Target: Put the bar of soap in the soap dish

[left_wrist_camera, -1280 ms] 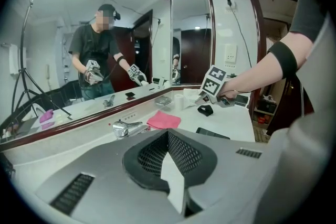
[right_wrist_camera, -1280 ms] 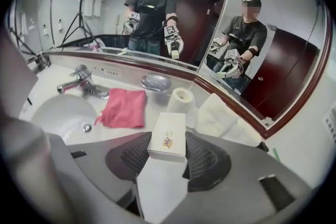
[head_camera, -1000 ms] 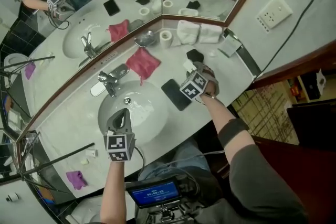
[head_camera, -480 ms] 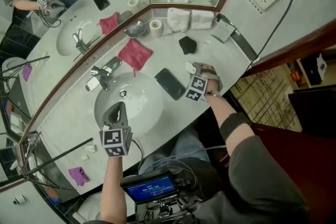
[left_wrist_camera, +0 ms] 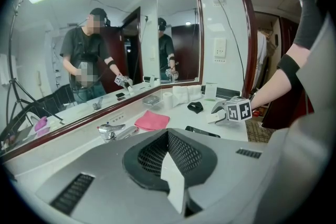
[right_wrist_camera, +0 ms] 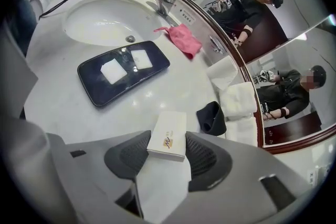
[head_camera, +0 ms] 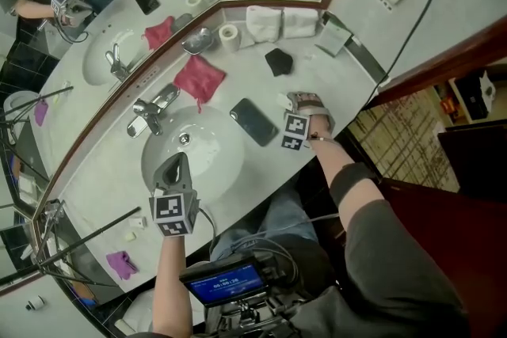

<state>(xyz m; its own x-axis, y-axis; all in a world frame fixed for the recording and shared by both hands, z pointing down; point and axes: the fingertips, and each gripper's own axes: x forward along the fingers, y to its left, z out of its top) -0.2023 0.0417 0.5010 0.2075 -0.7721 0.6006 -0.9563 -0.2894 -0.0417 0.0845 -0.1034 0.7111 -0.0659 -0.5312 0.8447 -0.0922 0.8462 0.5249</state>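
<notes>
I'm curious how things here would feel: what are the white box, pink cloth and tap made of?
The box seems thin printed card, matt, with crisp edges and a small logo. The cloth looks like soft fabric, perhaps cotton or microfibre; it lies rumpled. The tap is polished metal, likely chrome-plated; it gleams brightly.

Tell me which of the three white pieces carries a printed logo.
The boxed bar off the black tray: its top shows a small logo. The two white squares lying on that tray are blank.
</notes>
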